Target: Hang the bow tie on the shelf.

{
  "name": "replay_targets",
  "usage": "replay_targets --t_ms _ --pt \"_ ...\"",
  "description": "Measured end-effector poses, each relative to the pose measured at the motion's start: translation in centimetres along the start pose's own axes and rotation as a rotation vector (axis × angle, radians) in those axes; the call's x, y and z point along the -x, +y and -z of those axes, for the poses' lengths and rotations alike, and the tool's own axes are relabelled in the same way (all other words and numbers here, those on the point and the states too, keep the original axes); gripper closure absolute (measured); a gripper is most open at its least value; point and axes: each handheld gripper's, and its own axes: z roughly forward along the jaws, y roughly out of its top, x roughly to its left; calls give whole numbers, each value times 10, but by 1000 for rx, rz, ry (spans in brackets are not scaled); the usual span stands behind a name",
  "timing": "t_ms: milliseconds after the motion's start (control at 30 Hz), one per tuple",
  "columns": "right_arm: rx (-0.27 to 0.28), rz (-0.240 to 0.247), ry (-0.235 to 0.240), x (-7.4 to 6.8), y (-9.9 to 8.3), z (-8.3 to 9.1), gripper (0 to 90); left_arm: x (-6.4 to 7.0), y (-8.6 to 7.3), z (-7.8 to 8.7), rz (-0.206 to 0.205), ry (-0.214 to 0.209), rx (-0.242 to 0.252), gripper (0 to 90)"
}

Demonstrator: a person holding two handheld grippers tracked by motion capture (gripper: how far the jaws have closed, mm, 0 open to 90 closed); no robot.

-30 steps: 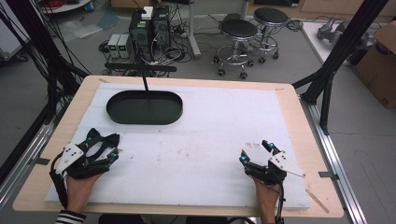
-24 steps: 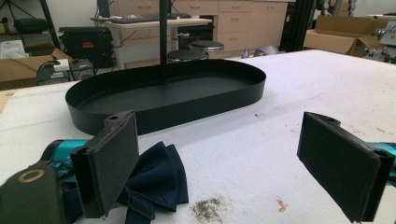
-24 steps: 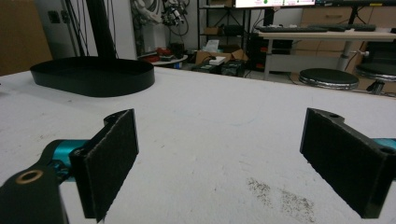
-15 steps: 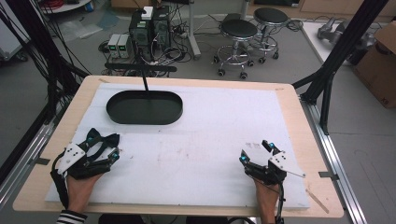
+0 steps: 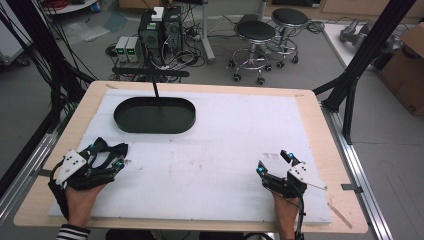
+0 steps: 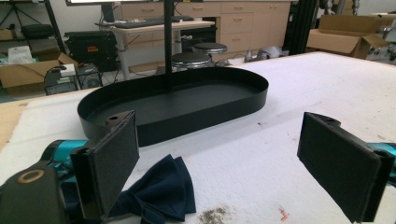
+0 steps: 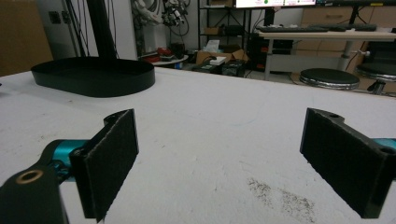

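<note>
nothing has moved since a second ago; both hands rest on the table. my left gripper (image 6: 219,163) has its jaws apart, a dark blue cloth (image 6: 156,193) just under its near jaw, the black tray (image 5: 154,115) ahead. my right gripper (image 7: 219,163) gapes too, well apart.

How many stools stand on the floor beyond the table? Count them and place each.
2. One black round stool stands behind the table's far edge, right of the computer towers; the second stool is just beyond it, farther right. More may lie outside the frame.
</note>
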Motion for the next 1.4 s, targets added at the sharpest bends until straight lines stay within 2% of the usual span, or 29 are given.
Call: replay_targets --t_ms 367,600,800,900,1033,1167,1400 --pt "0 -4 1 0 0 0 105 -8 17 8 -17 1 -57 131" --pt "2 -2 0 0 0 0 105 -14 27 9 -25 -6 -134 148" --pt "2 -2 -1 1 0 0 105 -19 31 4 -4 -21 -224 155" --pt "4 -1 -1 1 0 0 105 -21 32 1 14 -44 -292 179" --pt "5 -5 -1 1 0 0 105 -23 34 -5 -8 -44 -381 178" --pt "5 -7 0 1 0 0 105 -26 35 -12 -15 -44 -443 180" --pt "5 -8 -1 1 0 0 105 -29 38 -22 7 -53 -544 238"
